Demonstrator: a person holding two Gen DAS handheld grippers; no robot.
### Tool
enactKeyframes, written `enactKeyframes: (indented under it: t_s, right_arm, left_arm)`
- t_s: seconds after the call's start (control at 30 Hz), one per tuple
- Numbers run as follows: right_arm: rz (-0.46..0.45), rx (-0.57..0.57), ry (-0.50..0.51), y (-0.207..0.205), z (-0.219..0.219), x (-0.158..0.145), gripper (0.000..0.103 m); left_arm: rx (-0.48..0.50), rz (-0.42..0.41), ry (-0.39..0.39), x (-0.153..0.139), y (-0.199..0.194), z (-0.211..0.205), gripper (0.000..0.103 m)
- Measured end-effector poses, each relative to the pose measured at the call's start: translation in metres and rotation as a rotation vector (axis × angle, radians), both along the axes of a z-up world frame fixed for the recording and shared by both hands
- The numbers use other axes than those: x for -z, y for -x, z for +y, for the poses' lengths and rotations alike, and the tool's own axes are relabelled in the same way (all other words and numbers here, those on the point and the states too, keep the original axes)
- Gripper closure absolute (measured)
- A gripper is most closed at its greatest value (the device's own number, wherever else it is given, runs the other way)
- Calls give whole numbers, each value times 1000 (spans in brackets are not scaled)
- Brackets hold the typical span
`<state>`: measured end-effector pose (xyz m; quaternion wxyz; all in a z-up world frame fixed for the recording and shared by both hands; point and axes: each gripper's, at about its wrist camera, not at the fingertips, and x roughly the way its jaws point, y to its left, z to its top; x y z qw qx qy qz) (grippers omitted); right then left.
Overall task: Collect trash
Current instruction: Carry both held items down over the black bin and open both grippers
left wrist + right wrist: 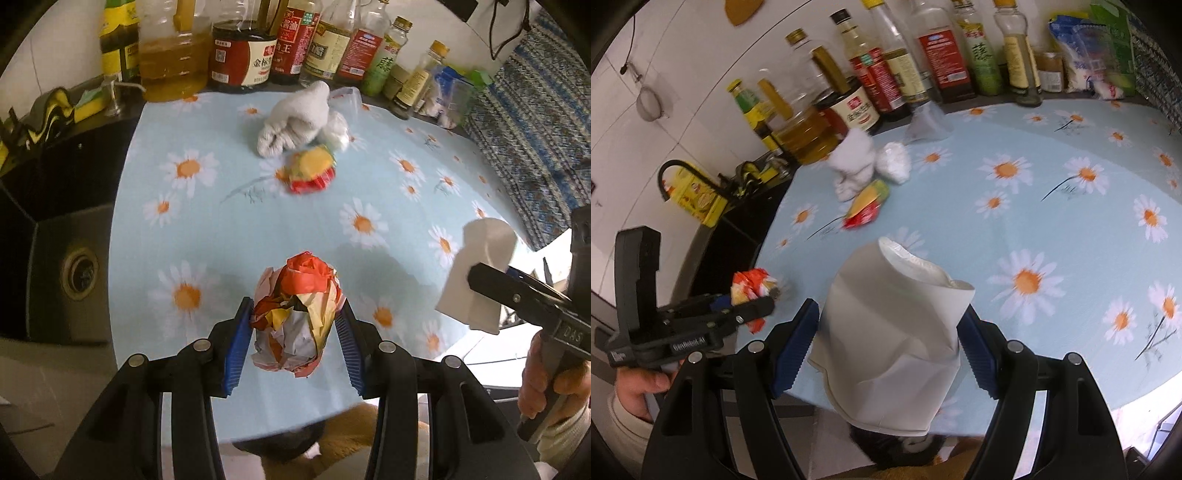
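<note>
Each fisheye sits just behind its own gripper, looking steeply down along the fingers at the daisy-print surface (192, 229) — close in, from the near edge. Both face the bottle row (258, 44) at the back and share the white cloth (295, 118) — each also catches the other gripper at its side.

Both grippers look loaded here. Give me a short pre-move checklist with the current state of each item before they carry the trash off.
1. Left gripper clamped on the crumpled wrapper: ok.
2. Right gripper clamped on the white paper cup: ok, cup squashed.
3. Both loads lifted off the daisy tablecloth: cannot tell.
4. Trash bin visible: not ok, none in view.
5. Table cleared: not ok; red-yellow wrapper and white tissue wad remain.
</note>
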<state>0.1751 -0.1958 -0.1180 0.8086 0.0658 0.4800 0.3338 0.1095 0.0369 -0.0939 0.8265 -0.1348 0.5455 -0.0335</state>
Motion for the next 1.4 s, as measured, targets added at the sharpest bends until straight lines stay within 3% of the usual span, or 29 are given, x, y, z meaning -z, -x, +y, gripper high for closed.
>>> enactKeyframes:
  t_s: [0.47,0.8,1.4]
  right_arm:
    - [29,-68,13,61,22,9,29]
    - [65,-105,35,107,34,29,28]
    - [189,-77,119,154,37,93,28]
  left_arm:
    - [4,43,24,20,80,-5,60]
    - [14,66,54,33,117,-10,60]
    - [43,238,102,103,167,-10,60]
